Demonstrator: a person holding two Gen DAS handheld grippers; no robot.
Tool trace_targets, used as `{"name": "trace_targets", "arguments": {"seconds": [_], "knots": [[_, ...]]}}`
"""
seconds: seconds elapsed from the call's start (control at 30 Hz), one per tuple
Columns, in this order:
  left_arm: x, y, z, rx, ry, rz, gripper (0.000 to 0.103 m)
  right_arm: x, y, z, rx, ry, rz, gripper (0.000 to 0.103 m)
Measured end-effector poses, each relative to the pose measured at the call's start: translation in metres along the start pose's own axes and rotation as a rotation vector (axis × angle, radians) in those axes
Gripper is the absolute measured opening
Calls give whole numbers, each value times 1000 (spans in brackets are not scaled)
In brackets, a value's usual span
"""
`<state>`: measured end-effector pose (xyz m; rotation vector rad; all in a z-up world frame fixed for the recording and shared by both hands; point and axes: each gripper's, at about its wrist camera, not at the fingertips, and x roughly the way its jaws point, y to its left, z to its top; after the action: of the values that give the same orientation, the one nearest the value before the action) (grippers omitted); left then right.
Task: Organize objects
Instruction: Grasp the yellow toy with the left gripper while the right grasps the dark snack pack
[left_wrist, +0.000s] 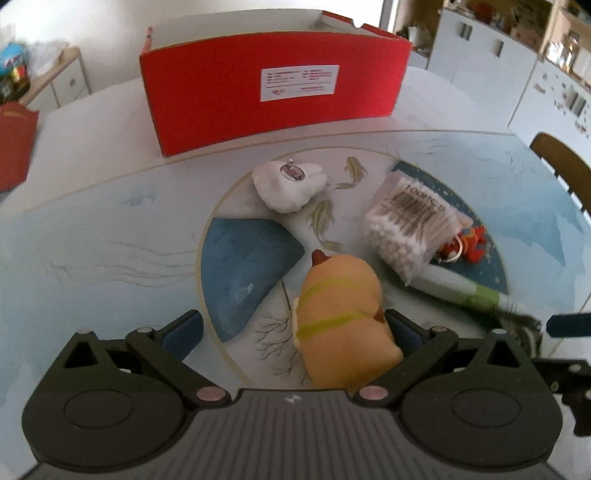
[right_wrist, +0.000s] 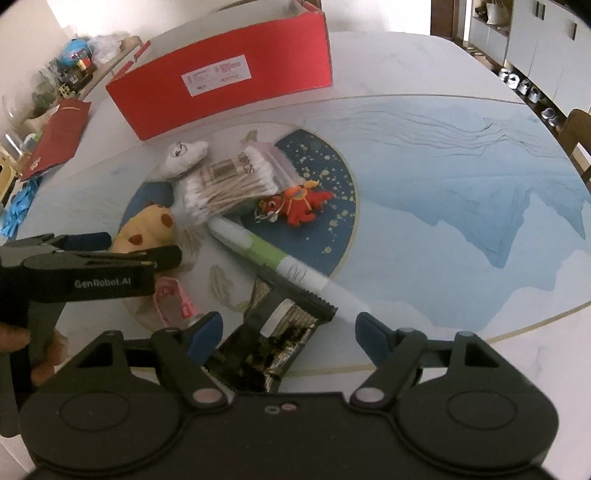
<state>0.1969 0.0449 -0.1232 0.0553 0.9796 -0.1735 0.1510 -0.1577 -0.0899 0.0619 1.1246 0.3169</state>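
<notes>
My left gripper (left_wrist: 291, 326) is open, with the yellow plush toy (left_wrist: 341, 325) lying between its fingers against the right one. In the right wrist view the left gripper (right_wrist: 144, 247) straddles the same plush (right_wrist: 147, 227). My right gripper (right_wrist: 290, 326) is open over a black foil packet (right_wrist: 275, 339). A white and green pen (right_wrist: 273, 258) lies beside it. A bag of cotton swabs (right_wrist: 236, 177), a red dragon keyring (right_wrist: 295, 205) and a white plush (right_wrist: 184, 155) lie further off. The red box (right_wrist: 229, 81) stands open at the back.
A pink tube (right_wrist: 173, 299) lies by the right gripper's left finger. A red folder (right_wrist: 59, 133) and blue gloves (right_wrist: 16, 210) lie at the table's left. A wooden chair (left_wrist: 565, 166) stands at the right edge. The patterned mat (right_wrist: 461, 184) covers the table.
</notes>
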Motion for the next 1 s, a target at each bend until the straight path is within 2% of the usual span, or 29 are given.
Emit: {"name": "trace_targets", "arguments": {"seconds": [0.23,0.33,0.4,0.5,0.57,0.6,0.83,1.0], "knots": [[-3,-4,-9,69,-37,3,99,1,-1,-8,-10,13,-28,70],[-8,-3,-11,84,-56,-27,87,-1,2,-11,-49,1,-35,63],[-12,-4,-13,100,-74,-58,73,-3,3,-14,-70,-5,-17,58],[-18,-8,-16,123,-85,-80,58,-5,8,-17,-105,-12,-9,52],[-20,-11,-18,138,-90,-87,52,-5,10,-19,-124,-6,1,42],[-22,-12,-18,144,-93,-88,48,-5,11,-20,-132,-3,10,42],[-30,-6,-22,123,-111,-86,46,-10,10,-22,-150,-16,21,34],[-42,0,-23,77,-118,-111,46,-22,9,-22,-156,-31,68,31]]}}
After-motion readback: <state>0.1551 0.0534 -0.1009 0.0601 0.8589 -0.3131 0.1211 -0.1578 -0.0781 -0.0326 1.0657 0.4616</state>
